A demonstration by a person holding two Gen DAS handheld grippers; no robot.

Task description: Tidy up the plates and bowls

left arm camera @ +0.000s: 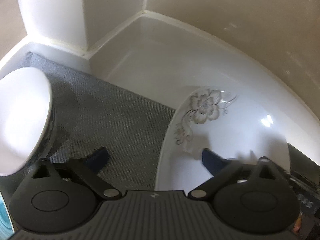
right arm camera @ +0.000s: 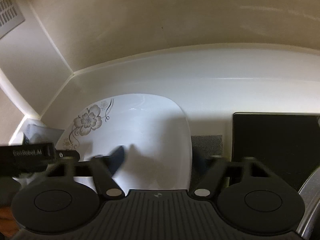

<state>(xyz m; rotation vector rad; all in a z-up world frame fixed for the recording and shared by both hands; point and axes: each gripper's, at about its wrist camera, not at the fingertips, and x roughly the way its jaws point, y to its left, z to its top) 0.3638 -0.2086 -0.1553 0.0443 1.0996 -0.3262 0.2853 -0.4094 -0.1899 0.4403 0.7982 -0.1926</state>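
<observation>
A white square plate with a grey flower print (left arm camera: 230, 132) lies on the white counter; it also shows in the right wrist view (right arm camera: 140, 132). My left gripper (left arm camera: 154, 156) is open, its jaws straddling the plate's left edge: one finger (left arm camera: 210, 160) over the plate, the other over the grey mat (left arm camera: 112, 118). My right gripper (right arm camera: 160, 156) is open, straddling the plate's right edge, one finger (right arm camera: 118, 156) above the plate. A white bowl with a dark outside (left arm camera: 22, 120) stands on the mat at the left.
Beige walls and a white pillar (left arm camera: 54, 10) close the counter's back corner. A black flat object (right arm camera: 276, 146) lies right of the plate, with a metal rim (right arm camera: 310, 190) at the far right. A vent grille (right arm camera: 10, 14) is on the left wall.
</observation>
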